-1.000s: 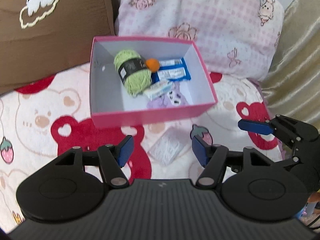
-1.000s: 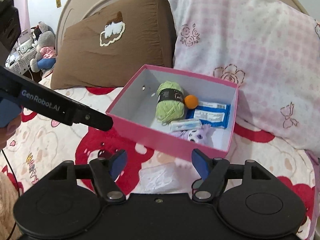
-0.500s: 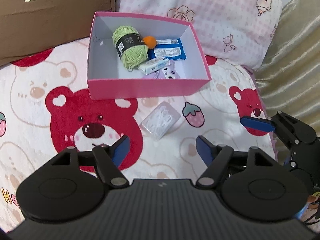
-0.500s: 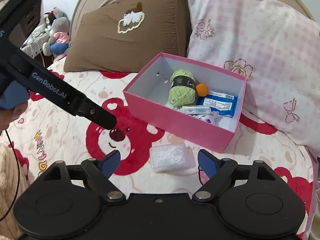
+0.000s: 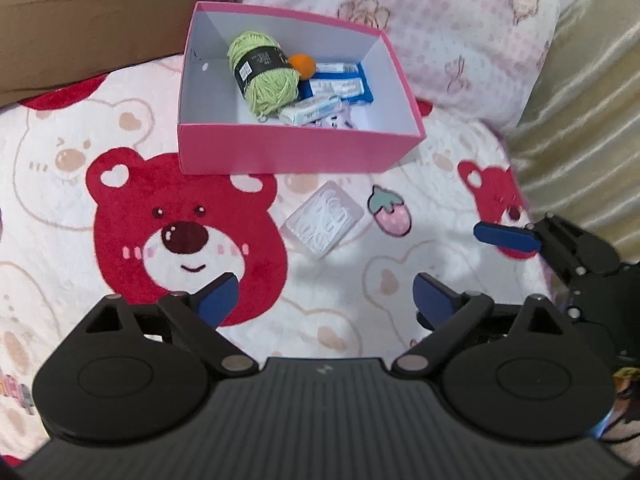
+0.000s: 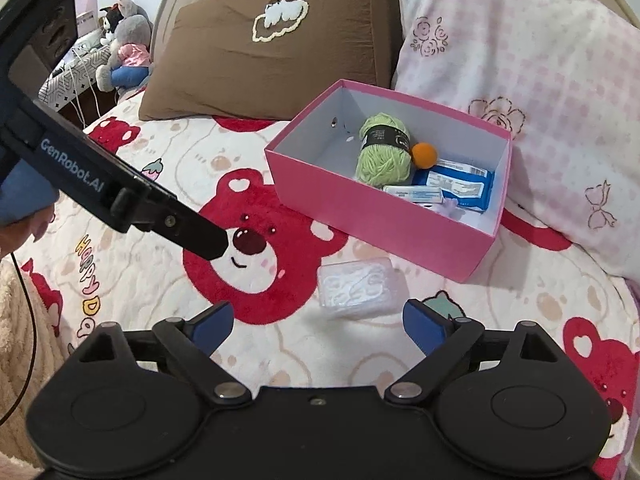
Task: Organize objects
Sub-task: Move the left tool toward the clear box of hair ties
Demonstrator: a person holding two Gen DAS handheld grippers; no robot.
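Pink box [image 5: 296,156] on bear-print blanket [image 5: 60,200], open top, white inside. Inside: green yarn skein [image 5: 262,74] with black label toward left-middle, orange ball [image 5: 303,65] touching skein on its right, blue packet [image 5: 340,86] flat against right-rear area, small white-blue pack [image 5: 312,109] leaning in front of it, pale purple item [image 5: 338,122] partly hidden behind front wall.

Clear plastic case [image 5: 324,218] outside box, flat on blanket, just in front of front wall, beside printed strawberry; not touching box. Same case [image 6: 360,286] in right wrist view, just ahead of fingertips, between them in line but not gripped.

Left gripper [image 5: 324,292] hovering over blanket, jaws wide apart, nothing held, case ahead of tips and apart from them. Right gripper [image 6: 318,320] also with jaws wide apart, nothing held; seen from left wrist view at right edge [image 5: 506,238] with blue pad showing. Left unit body crossing left side of right wrist view, tip over red bear face.

Brown pillow [image 6: 276,48] and pink checked pillow [image 6: 520,60] behind box. Plush toys [image 6: 124,56] far left background. Gold fabric [image 5: 592,100] at right.
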